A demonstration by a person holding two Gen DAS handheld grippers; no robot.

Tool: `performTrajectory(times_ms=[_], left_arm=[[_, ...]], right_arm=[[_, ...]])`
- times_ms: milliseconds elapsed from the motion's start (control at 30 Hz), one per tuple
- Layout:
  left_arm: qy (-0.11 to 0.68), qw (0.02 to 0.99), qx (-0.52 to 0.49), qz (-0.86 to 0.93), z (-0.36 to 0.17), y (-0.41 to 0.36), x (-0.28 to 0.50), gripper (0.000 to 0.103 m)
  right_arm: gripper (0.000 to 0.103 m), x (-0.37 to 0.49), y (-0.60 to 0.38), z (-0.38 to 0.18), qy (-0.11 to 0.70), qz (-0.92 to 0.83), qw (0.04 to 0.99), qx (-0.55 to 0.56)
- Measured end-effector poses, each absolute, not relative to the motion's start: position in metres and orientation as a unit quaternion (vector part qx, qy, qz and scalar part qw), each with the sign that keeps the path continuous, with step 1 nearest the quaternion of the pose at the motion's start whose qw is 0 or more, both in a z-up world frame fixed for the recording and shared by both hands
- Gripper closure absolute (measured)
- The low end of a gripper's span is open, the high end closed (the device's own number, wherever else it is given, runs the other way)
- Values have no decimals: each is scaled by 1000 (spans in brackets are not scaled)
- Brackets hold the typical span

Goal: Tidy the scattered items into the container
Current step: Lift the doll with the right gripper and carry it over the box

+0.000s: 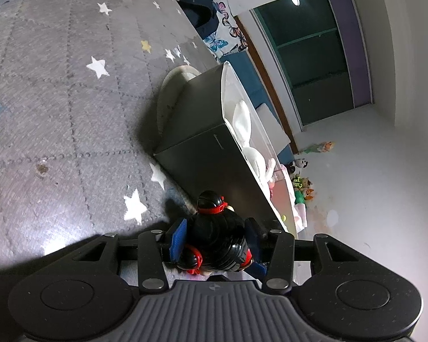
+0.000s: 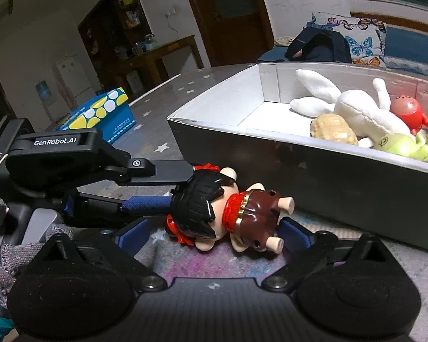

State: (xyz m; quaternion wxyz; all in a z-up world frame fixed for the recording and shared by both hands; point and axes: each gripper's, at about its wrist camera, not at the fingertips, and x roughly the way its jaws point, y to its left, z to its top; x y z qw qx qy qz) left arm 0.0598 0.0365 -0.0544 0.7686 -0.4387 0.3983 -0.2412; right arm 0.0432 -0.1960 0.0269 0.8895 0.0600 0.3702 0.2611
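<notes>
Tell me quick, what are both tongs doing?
Left tongs: closed on the doll's head, by the grey box.
Right tongs: open, empty, straddling the doll.
</notes>
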Motion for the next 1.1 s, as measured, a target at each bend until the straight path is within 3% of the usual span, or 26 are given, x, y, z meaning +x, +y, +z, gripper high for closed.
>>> performTrajectory(times_ms=[433,700,833,1100], left_arm=[[400,775,-420,-249,-53,34,65,54],[383,817,-357,-242,-36,24,57,56],[378,821,-351,-244,-33,22,54,62],[371,828,-341,-248,-19,13,44,62]], right_arm=[[0,50,-192,25,369,270,887,64],[24,48,-203,28,371,254,890,73],[24,47,-205,29,373,250,891,71],[24,33,-210,40,360,246,898,61]])
